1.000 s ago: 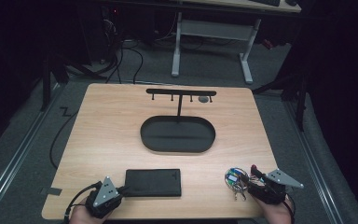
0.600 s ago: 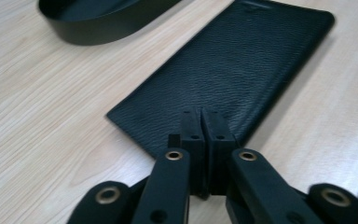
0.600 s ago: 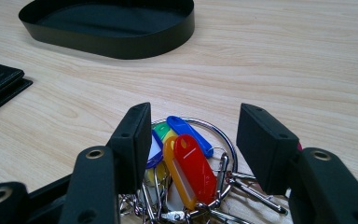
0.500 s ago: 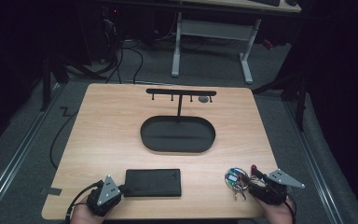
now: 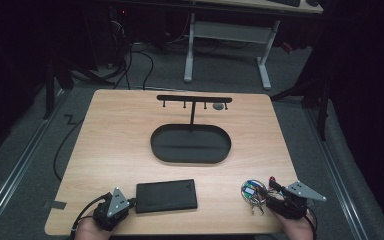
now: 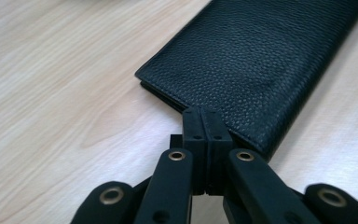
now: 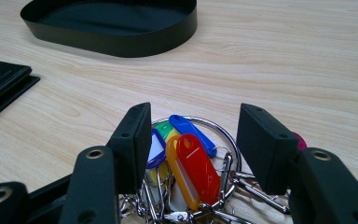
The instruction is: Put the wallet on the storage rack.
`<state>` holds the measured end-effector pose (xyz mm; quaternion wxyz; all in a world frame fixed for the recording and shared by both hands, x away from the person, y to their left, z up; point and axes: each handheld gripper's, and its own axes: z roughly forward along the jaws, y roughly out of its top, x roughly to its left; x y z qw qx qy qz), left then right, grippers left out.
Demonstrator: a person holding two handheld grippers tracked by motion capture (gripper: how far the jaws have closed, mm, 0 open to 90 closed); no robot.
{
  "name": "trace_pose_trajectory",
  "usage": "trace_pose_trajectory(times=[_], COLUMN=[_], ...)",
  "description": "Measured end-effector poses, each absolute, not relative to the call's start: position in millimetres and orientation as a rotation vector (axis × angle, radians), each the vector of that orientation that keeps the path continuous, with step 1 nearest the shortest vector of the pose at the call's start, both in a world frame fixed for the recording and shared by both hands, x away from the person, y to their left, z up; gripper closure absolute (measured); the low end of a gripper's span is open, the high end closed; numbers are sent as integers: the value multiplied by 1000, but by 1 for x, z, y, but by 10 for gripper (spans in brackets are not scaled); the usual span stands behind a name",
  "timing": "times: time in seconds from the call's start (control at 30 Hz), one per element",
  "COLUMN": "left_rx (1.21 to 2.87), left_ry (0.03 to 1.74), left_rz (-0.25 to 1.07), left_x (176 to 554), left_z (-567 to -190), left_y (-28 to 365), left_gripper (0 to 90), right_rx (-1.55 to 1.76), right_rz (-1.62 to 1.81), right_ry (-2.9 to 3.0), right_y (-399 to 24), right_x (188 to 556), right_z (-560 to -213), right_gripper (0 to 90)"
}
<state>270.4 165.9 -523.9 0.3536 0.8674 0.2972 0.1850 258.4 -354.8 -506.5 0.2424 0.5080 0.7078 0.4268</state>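
Wallet's (image 6: 261,65) far end — cut off.

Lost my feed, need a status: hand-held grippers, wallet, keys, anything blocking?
Left hand-held gripper shut, tips at the black leather wallet corner. Right hand-held gripper open over the key ring, not gripping. Oval tray beyond, path clear.

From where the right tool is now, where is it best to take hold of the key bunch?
Probably the big steel ring of the key bunch: it lies flat, with the coloured tags fanned inside. Come straight down from above, the open right tool straddling the ring's far arc.
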Motion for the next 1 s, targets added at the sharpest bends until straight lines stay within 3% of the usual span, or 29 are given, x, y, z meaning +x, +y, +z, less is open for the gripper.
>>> trace_pose_trajectory(times=[0.7, 0.8, 0.83, 0.9, 1.0], left_rx=[2276, 2264, 2259, 2249, 2252], left_ry=[522, 523, 524, 502, 464], left_rz=[386, 402, 411, 437, 454], left_x=[241, 241, 241, 241, 240], left_z=[-518, -515, -513, -510, -507], left_y=[114, 114, 111, 100, 88], left_gripper=[839, 720, 720, 574, 507], right_rx=[1393, 1391, 1394, 1396, 1390], right_rz=[1169, 1172, 1173, 1175, 1174], right_ry=[1940, 1939, 1937, 1936, 1938], right_y=[-355, -355, -355, -355, -355], right_x=[259, 259, 259, 258, 258], right_z=[-507, -507, -507, -507, -506], right_gripper=[458, 457, 457, 457, 457])
